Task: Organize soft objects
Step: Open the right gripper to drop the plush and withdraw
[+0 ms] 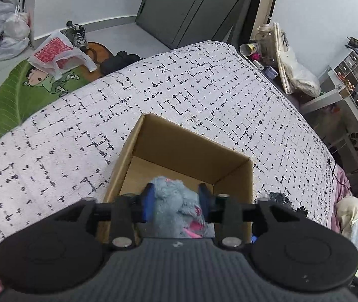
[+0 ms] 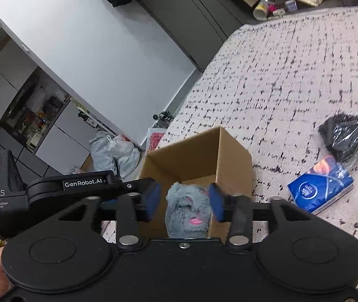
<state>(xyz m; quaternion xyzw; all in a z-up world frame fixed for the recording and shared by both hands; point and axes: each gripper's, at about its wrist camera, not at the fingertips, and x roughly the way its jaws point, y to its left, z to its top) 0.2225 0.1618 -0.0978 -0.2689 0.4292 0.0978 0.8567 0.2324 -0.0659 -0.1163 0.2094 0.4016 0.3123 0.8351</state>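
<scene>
Broadly, a bed with a white, black-flecked woven cover (image 1: pixel 204 95) fills both views, and on it stands an open brown cardboard box (image 1: pixel 179 151) with its flaps out of sight and its inside walls bare. Above the near edge of that box hangs a fluffy grey-blue plush toy with pink patches (image 1: pixel 176 203), partly over the opening. The left gripper (image 1: pixel 176 198) has its blue-padded jaws partly closed, and both pads press into the toy's fur on either side, so it has hold of the toy. In the right wrist view the same toy (image 2: pixel 189 206) sits between the pads of the right gripper (image 2: pixel 186 198); those jaws stand somewhat wider, the right pad touching the fur while a narrow gap shows beside the left pad, so whether this gripper truly grips the toy cannot be told. The left gripper's black body, marked GenRobot.AI, reaches in from the left of that view toward the toy. On the bed cover to the right of the box, well apart from it, lies a blue plastic-wrapped tissue pack (image 2: pixel 322 191), and just beyond that a dark furry item in clear crinkled plastic (image 2: pixel 345 136).
</scene>
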